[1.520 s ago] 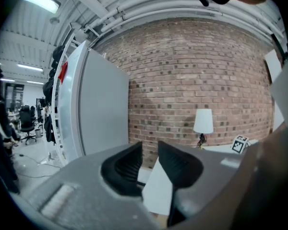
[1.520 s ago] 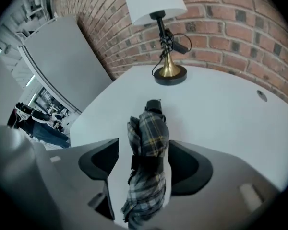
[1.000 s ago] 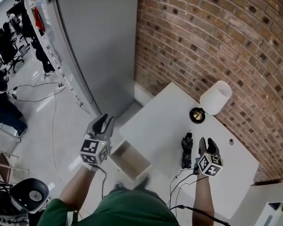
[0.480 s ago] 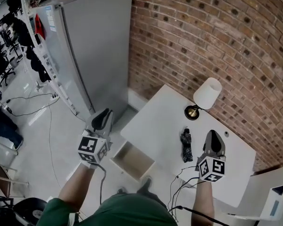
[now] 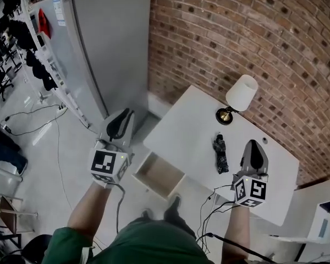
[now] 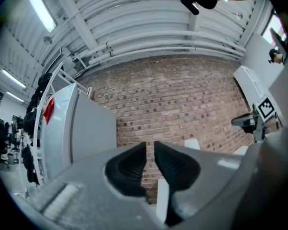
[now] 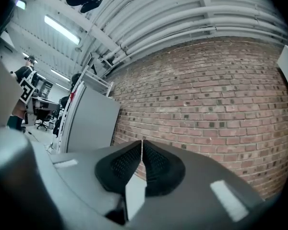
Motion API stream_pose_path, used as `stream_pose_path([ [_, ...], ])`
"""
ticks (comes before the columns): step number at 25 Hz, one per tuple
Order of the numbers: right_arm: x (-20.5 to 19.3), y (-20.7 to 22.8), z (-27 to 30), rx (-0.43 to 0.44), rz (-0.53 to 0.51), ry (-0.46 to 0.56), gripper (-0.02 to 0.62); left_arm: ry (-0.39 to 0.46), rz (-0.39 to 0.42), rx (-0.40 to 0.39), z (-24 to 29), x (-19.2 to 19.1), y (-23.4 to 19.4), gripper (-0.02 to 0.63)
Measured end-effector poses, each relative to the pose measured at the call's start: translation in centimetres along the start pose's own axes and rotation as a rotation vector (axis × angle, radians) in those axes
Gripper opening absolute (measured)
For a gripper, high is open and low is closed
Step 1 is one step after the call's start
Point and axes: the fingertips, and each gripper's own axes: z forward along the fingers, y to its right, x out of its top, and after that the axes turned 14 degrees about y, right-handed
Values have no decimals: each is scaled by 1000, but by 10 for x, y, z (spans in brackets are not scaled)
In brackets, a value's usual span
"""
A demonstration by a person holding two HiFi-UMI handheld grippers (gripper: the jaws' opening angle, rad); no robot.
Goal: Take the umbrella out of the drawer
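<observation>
Right gripper (image 5: pixel 254 147) lifted, shut; umbrella (image 5: pixel 222 154) on table (image 5: pixel 182 132); drawer (image 5: pixel 160 176) open.

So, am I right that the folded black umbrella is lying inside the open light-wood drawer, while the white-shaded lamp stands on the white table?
Not quite: the folded black umbrella is not inside the open light-wood drawer, which looks empty; it lies on top of the white table, close to the white-shaded lamp that does stand there. The head view shows this.
</observation>
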Motion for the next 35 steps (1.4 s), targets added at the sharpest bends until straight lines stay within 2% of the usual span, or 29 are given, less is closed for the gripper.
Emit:
stream_pose_path([
  [13,5,5,-2,-7,6,-9,9,20,-57,21,2,-2,2,35],
  [35,-9,20,26,10,26,-20,9,22,-63,37,31,-17,1,38],
])
